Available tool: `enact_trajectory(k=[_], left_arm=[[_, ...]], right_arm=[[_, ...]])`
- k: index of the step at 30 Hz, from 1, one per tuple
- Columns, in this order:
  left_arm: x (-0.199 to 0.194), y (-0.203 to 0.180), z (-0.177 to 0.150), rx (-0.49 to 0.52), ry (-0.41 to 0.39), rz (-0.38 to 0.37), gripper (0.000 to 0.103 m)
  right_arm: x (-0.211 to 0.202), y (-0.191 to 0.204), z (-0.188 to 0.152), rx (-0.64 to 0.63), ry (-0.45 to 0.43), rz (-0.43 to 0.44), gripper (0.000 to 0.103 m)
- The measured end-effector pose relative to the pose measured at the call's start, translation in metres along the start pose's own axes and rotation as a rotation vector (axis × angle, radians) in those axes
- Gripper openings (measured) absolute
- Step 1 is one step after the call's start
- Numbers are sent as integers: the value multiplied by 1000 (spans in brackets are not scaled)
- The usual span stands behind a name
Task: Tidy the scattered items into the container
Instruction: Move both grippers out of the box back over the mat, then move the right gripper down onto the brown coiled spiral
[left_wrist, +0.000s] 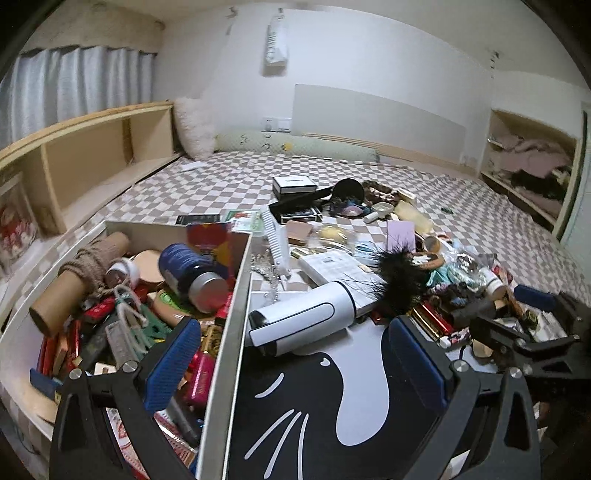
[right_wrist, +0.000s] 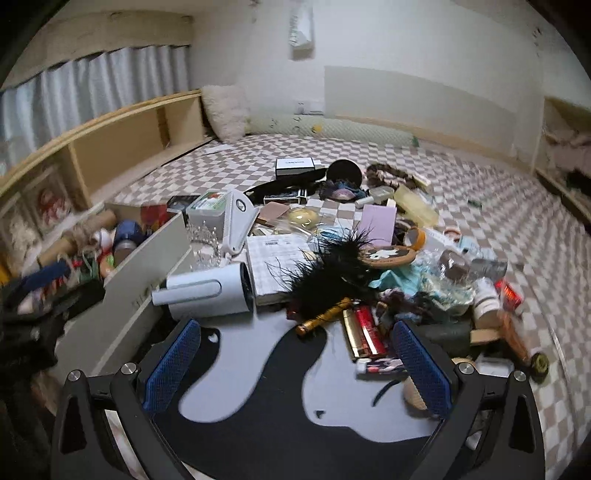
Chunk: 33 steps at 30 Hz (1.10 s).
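The container (left_wrist: 236, 295), a white open box on the bed, sits to the left of the left tongs (left_wrist: 295, 365), its near wall running right between that tool's two blue pads. It is already well filled: a cardboard tube wound with rope (left_wrist: 74, 280), a blue canister (left_wrist: 192, 273), red packets and other small goods lie heaped inside. So a good share of the tidying looks done.

Much remains, though. Just ahead of both tongs lies a white handheld device (left_wrist: 306, 314), touching the outside of the box wall. Beyond it are a black feather piece (right_wrist: 328, 273), a white checked box (right_wrist: 277, 258), and, ahead and to the right of the right tongs (right_wrist: 295, 365), red and gold lighters (right_wrist: 364, 332) in a dense heap of cosmetics and trinkets. Farther off rest a black-and-white box (right_wrist: 295, 166) and a lilac card (right_wrist: 376, 221).

Both tongs stand spread wide with nothing between the pads, poised above a black-and-white mat (right_wrist: 280, 406). The task seems roughly halfway, with the right-hand pile untouched.
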<state>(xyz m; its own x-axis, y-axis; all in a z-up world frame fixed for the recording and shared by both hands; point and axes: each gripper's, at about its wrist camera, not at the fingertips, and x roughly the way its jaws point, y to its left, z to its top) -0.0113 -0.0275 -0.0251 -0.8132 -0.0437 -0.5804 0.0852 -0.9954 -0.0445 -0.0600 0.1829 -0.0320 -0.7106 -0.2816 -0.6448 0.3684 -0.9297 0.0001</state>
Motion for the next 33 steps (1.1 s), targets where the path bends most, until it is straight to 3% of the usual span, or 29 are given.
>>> enact_trajectory(k=[6, 12, 22, 33], left_arm=[[16, -15, -7, 23, 23, -42, 102], [34, -31, -18, 38, 67, -74, 102], [61, -55, -43, 18, 143, -198, 102], [72, -77, -59, 59, 187, -248, 102]], right_arm=[[11, -19, -15, -21, 65, -41, 103], [31, -48, -31, 56, 175, -55, 103], [30, -85, -51, 105, 156, -124, 103], [30, -132, -67, 175, 169, -258, 103]])
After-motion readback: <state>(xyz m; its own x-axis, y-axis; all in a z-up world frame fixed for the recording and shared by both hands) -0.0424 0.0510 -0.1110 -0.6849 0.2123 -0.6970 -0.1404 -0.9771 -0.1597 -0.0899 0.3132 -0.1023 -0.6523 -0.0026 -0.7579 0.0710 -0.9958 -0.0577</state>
